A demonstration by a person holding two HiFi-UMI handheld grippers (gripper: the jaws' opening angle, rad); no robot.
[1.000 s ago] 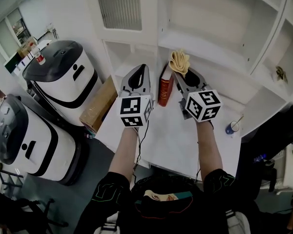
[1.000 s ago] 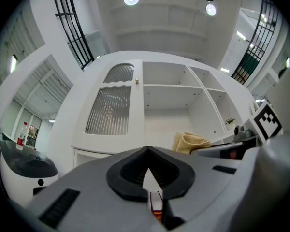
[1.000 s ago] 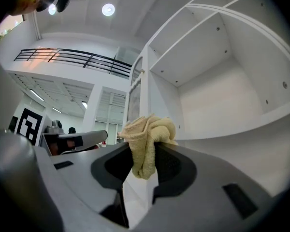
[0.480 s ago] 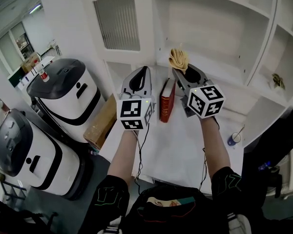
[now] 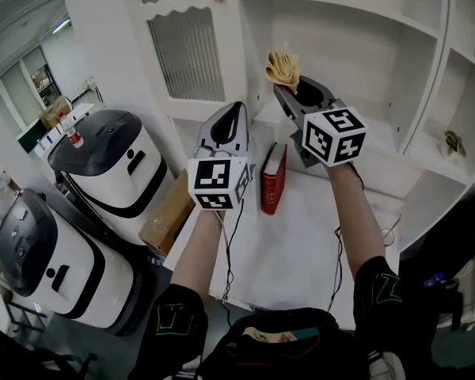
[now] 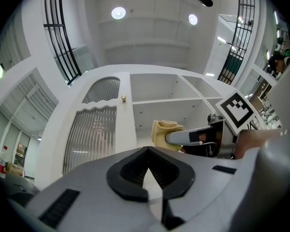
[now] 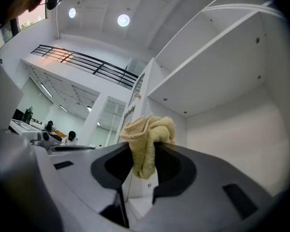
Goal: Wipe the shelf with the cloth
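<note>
**A:** Right gripper [image 7: 144, 166]?

**B:** It was clamped on the cloth [image 7: 147, 137], a bunched wad poking past the tips. It was held in the air before the open shelf [image 5: 380, 153], apart from the board.

**A:** Left gripper [image 6: 148, 175]?

**B:** Jaws together and empty, nearer and to the left, above the book [image 5: 273, 176] that stood on the table [image 5: 301, 244].

**A:** Step?

**B:** Approach, I judged, with wiping not begun. The next move called for carrying the cloth farther in, pressing it down on the board, then sweeping left to right.
</note>
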